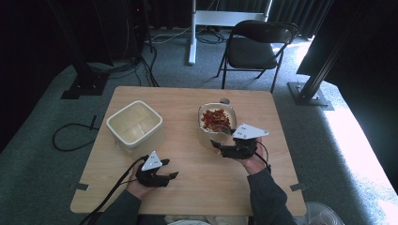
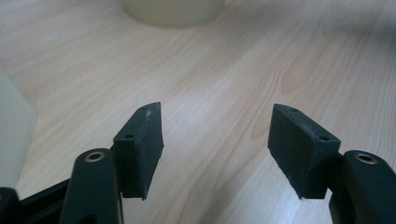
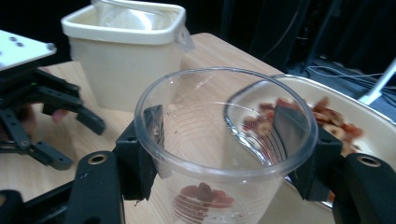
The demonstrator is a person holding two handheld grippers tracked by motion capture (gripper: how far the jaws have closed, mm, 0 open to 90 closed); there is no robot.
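Observation:
My right gripper (image 3: 219, 114) is shut on a clear plastic cup (image 3: 201, 140), one pad on each side of its wall. A few red dried pieces (image 3: 201, 196) lie in the bottom of the cup. Just right of it stands a cream bowl (image 3: 373, 121) with many red pieces (image 1: 215, 119) inside. In the high view my right gripper (image 1: 219, 138) holds the cup at that bowl's (image 1: 202, 112) near rim. My left gripper (image 1: 171, 168) rests low over the table's front left. Its jaws (image 2: 215, 109) stand open with bare wood between them.
An empty cream square tub (image 1: 134, 123) stands at the table's left, also seen behind the cup (image 3: 126, 56). The base of a cream container (image 2: 173, 9) shows ahead of the left jaws. A black folding chair (image 1: 256, 44) stands beyond the wooden table (image 1: 187, 187).

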